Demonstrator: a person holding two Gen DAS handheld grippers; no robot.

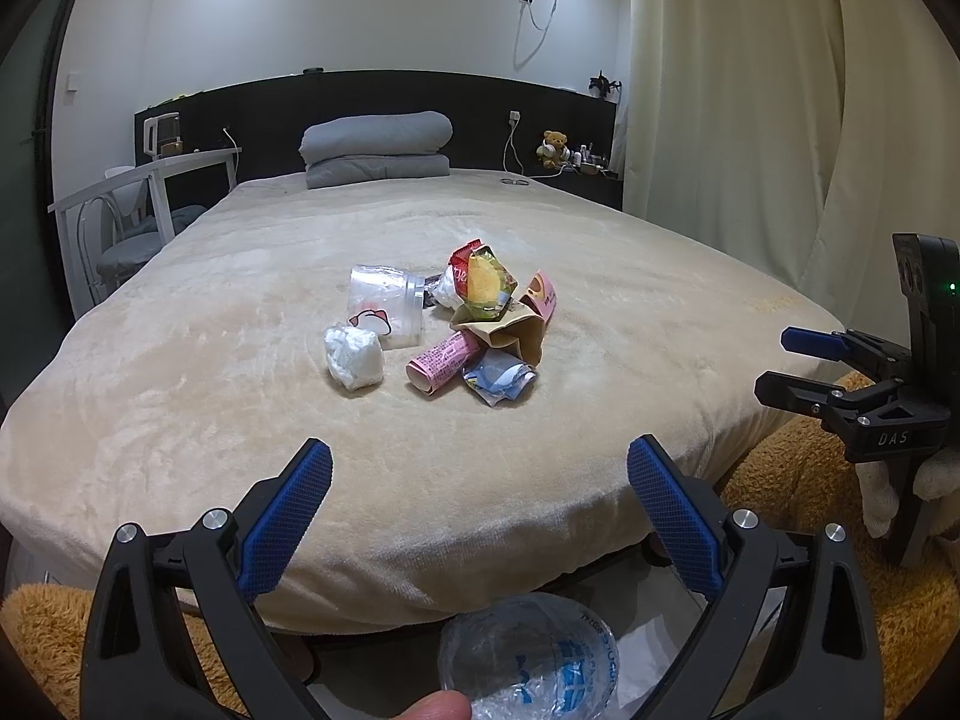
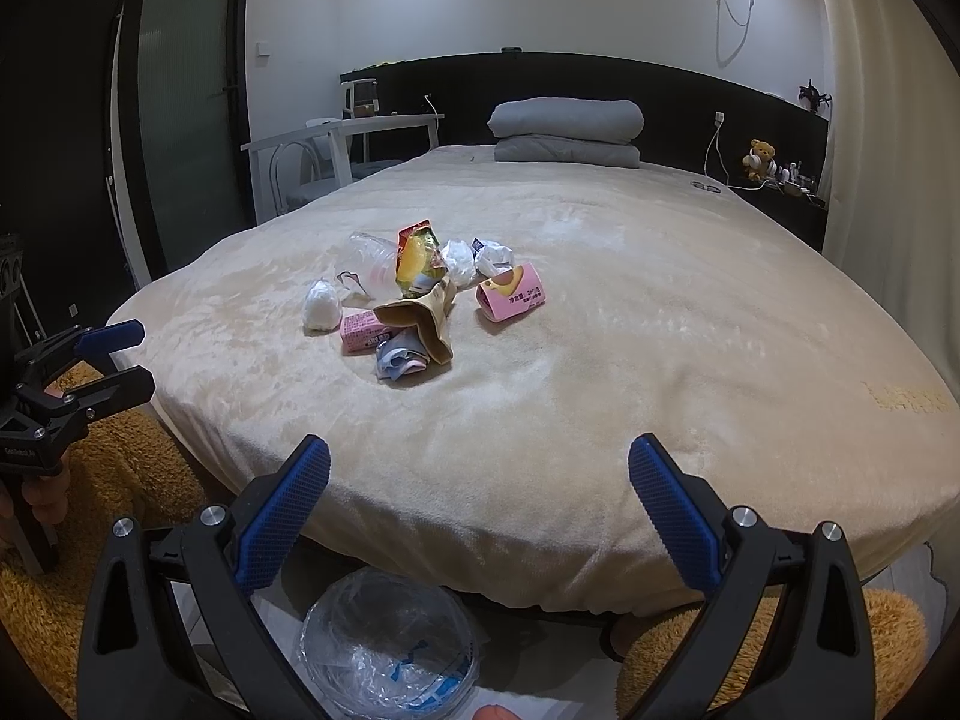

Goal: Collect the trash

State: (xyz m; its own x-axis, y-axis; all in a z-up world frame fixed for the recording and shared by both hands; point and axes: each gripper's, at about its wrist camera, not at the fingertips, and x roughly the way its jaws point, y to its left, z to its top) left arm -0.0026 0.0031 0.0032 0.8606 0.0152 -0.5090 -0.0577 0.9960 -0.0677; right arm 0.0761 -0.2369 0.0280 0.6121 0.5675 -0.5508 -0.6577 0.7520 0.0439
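Crinkly featherweight trash pile [image 1: 444,324] mid-bed [image 1: 180,420], pinch tissue wad [image 1: 354,357] by its bulk; left gripper [image 1: 480,474], right gripper [image 2: 480,471] both spread, empty

Two wrist fisheyes side by side off the bed's [image 1: 480,480] foot (both facing its headboard [image 2: 660,96]).

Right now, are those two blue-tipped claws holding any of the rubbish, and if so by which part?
Nothing is held. The left gripper and the right gripper both have open jaws, short of the trash pile lying untouched on the bed.
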